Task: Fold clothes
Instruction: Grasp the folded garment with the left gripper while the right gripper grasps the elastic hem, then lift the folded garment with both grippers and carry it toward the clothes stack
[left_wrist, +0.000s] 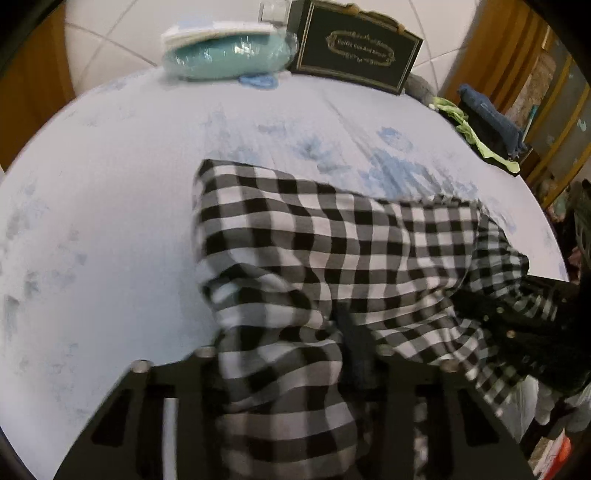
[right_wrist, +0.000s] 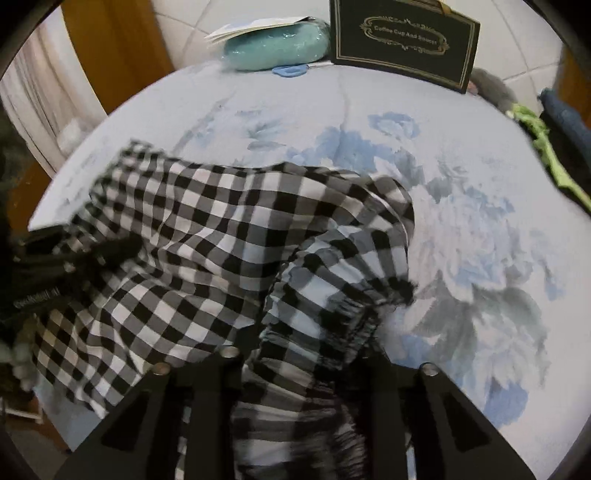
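**Left wrist and right wrist: both grippers pinching the checked garment over the table**

Left wrist view, nearest first: my left gripper has its two black fingers closed in on a bunched fold of the black-and-white checked garment. The cloth fills the gap between them and spills down toward the camera. Ahead of the fingertips the garment spreads forward and to the right across the floral tablecloth. To the right of the fingers, the other gripper's dark body lies against the cloth's right edge.

In the right wrist view, my right gripper likewise pinches a gathered, ruffled part of the checked garment between its fingers. The rest of the cloth fans out ahead and to the left of the fingertips, draped on the tablecloth, whose blue flower print lies bare to the right of the fingers.

Well beyond the fingertips, at the table's far edge, a teal bundle in clear plastic rests with white paper on top. Just right of it stands a dark box with gold lettering. Far right of the fingers, dark blue cloth and a lime green strip lie at the table's edge.
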